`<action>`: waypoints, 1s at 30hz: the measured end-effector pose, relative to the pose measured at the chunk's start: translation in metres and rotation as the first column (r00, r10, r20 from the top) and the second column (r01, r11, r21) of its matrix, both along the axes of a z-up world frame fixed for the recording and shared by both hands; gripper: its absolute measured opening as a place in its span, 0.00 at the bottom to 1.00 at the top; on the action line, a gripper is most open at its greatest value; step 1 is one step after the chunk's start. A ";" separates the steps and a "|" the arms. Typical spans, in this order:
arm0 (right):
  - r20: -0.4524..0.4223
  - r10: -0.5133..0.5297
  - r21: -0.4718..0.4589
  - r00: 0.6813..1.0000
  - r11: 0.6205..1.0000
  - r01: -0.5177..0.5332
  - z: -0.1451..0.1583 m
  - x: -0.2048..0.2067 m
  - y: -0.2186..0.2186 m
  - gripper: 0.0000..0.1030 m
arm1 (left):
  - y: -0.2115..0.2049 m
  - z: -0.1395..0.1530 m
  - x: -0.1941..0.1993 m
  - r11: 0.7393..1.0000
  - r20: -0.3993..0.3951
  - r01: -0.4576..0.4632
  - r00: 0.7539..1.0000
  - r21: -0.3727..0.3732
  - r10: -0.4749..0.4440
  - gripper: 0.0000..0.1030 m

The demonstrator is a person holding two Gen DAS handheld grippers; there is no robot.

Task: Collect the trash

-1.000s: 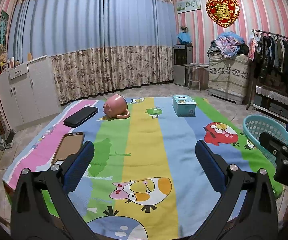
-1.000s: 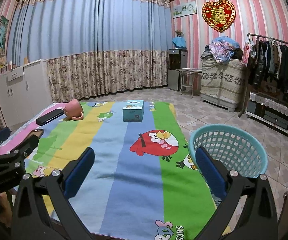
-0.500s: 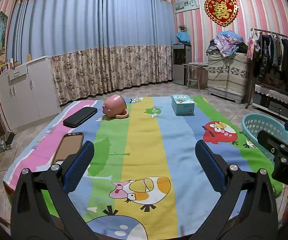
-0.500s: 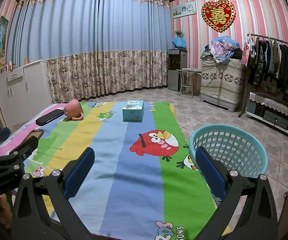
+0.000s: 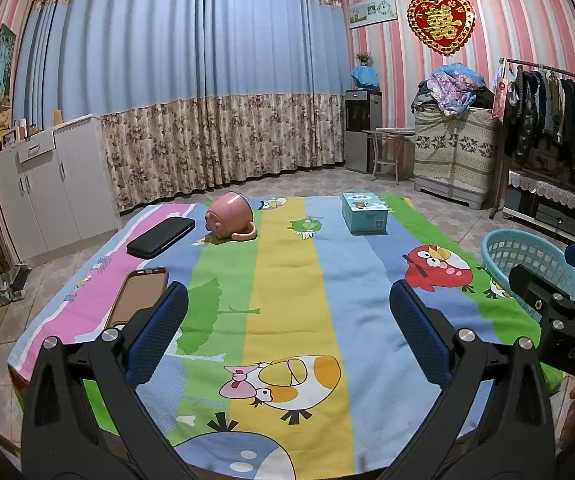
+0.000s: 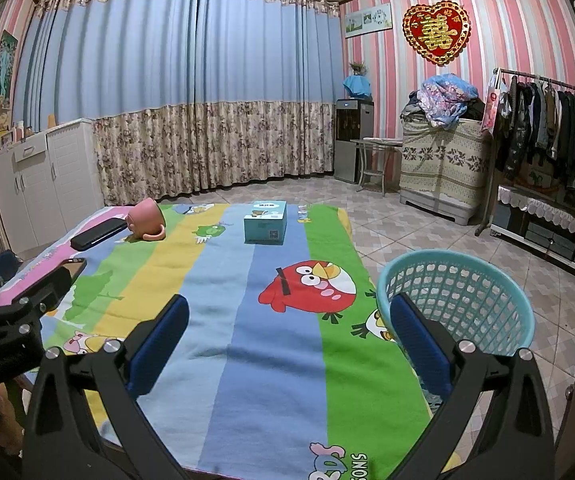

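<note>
A table under a colourful cartoon cloth (image 5: pixel 287 272) (image 6: pixel 227 320) carries a pink mug (image 5: pixel 229 218) (image 6: pixel 146 220) lying on its side, a light blue box (image 5: pixel 364 213) (image 6: pixel 265 222), a black case (image 5: pixel 160 237) (image 6: pixel 97 234) and a phone (image 5: pixel 137 296) (image 6: pixel 69 270). A teal basket (image 5: pixel 527 256) (image 6: pixel 455 300) stands off the table's right edge. My left gripper (image 5: pixel 287 332) hovers open over the near middle of the cloth, holding nothing. My right gripper (image 6: pixel 287 336) is open too, its right finger in front of the basket.
White cabinets (image 5: pixel 43 184) line the left wall. Curtains (image 5: pixel 207 100) cover the back. A water dispenser (image 5: pixel 361 130), a covered stack of bedding (image 5: pixel 453 140) and a clothes rack (image 5: pixel 559 120) stand at the right. Tiled floor (image 6: pixel 427 228) surrounds the table.
Both views have shifted only slightly; the grippers stay open and no object on the cloth has moved.
</note>
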State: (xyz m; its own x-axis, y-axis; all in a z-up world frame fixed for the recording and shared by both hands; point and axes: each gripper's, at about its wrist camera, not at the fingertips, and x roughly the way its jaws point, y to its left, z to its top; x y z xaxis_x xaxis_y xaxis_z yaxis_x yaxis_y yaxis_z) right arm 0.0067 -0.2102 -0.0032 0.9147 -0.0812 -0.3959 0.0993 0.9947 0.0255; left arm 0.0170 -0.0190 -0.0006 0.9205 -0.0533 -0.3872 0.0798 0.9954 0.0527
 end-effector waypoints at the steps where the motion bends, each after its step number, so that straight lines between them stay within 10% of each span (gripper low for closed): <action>1: 0.001 0.000 -0.001 1.000 1.000 0.000 0.000 0.000 0.000 0.96 | 0.000 0.000 0.000 1.000 0.002 0.001 1.000 0.002 -0.001 0.95; 30: -0.001 0.001 -0.009 1.000 1.000 -0.001 -0.002 0.002 0.001 0.96 | 0.001 0.002 -0.002 1.000 0.008 0.001 1.000 0.003 -0.001 0.95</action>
